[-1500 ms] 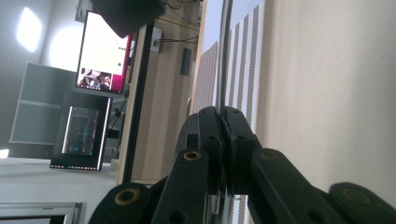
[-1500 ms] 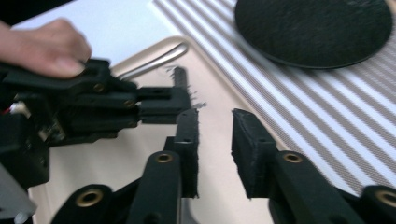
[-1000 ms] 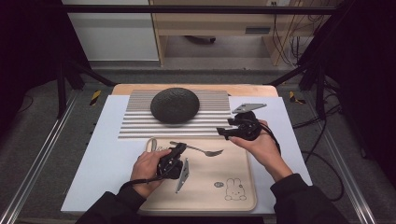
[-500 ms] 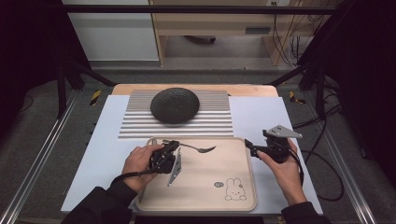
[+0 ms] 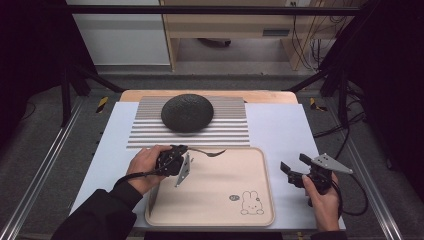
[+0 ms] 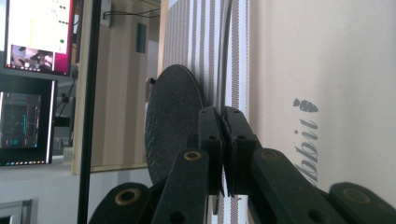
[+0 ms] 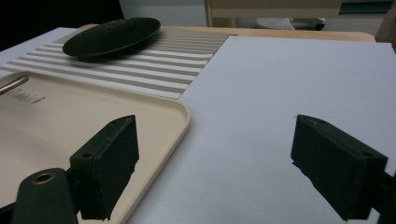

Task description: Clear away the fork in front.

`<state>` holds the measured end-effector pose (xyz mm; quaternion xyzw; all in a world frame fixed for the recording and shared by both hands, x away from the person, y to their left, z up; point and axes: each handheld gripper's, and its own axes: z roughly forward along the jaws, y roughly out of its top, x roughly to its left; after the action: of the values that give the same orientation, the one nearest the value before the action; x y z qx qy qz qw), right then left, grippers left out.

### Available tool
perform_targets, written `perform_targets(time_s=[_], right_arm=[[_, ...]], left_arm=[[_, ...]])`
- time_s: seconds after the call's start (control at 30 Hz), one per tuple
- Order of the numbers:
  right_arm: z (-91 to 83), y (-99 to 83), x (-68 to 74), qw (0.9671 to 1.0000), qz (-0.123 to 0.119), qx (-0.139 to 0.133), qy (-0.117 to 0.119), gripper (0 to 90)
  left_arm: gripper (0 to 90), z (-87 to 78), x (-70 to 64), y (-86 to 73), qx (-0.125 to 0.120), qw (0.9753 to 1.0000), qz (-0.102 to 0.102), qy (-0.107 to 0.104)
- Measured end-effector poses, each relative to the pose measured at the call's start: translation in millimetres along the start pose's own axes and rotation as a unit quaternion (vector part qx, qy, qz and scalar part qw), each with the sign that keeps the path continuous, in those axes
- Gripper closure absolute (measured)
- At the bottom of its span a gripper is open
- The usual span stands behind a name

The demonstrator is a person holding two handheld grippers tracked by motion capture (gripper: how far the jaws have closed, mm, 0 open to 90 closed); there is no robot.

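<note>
Now: spoon passed to the left gripper

Item one, the spoon [image 5: 207, 151]: we found it held by its handle end in the left gripper [image 5: 181, 149], jaws pressed together on it, the bowl lying at the far rim of the beige tray [image 5: 220, 210]. A second earlier the right gripper had been over it as well.

Item two, the right gripper [image 5: 291, 169]: we logged it withdrawn beside the tray over the white sheet [image 5: 280, 125], jaws wide apart, holding nothing.

Item three, the dark plate [image 5: 187, 112]: unmoved on the striped mat [image 5: 230, 135].

We judged the handover complete, the spoon's placement remaining.
</note>
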<state>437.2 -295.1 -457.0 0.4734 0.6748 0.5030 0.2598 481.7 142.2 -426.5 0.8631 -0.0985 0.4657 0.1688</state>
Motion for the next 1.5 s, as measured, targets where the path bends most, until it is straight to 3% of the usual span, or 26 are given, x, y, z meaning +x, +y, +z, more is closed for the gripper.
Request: perform_targets(time_s=[0.13, 0.23, 0.47, 0.57, 0.63, 0.8, 0.97, 1.07, 1.5], right_arm=[[2.5, -1.1, 3.3, 0.9996, -0.025, 0.007, -0.009, 12.3], [1.9, -1.7, -0.7, 0.9996, -0.021, 0.006, -0.015, 13.4], [-3.3, -7.0, -5.1, 0.9988, -0.018, -0.037, -0.025, 12.9], [-2.3, -7.6, -3.0, 0.9963, -0.042, -0.054, -0.051, 11.4], [-1.7, -8.1, -1.9, 0.9959, -0.045, -0.055, -0.056, 11.7], [0.8, -10.1, 0.6, 0.9961, -0.054, -0.042, -0.054, 11.9], [2.7, -10.9, 5.0, 0.9974, -0.048, -0.036, -0.040, 10.1], [2.8, -10.9, 5.9, 0.9967, -0.057, -0.033, -0.047, 10.5], [2.6, -12.2, 4.7, 0.9980, -0.048, -0.030, -0.029, 8.5]], left_arm=[[87.2, 3.1, 0.6, 2.6, -0.007, 0.9999, 0.011, -0.011], [87.3, 5.5, 1.4, 4.7, -0.008, 0.9996, 0.019, -0.019], [87.3, 9.9, 3.7, 8.5, -0.013, 0.9988, 0.032, -0.033], [87.3, 12.6, 2.6, 8.9, -0.016, 0.9984, 0.033, -0.043], [87.3, 14.4, 1.3, 9.1, -0.015, 0.9979, 0.040, -0.050], [87.2, 17.2, -0.9, 8.3, -0.022, 0.9969, 0.044, -0.061], [87.3, 19.4, 1.4, 7.0, -0.027, 0.9967, 0.043, -0.064], [87.3, 20.6, 2.1, 7.0, -0.025, 0.9961, 0.047, -0.070], [87.3, 25.4, 0.9, 1.8, -0.015, 0.9933, 0.055, -0.100]])
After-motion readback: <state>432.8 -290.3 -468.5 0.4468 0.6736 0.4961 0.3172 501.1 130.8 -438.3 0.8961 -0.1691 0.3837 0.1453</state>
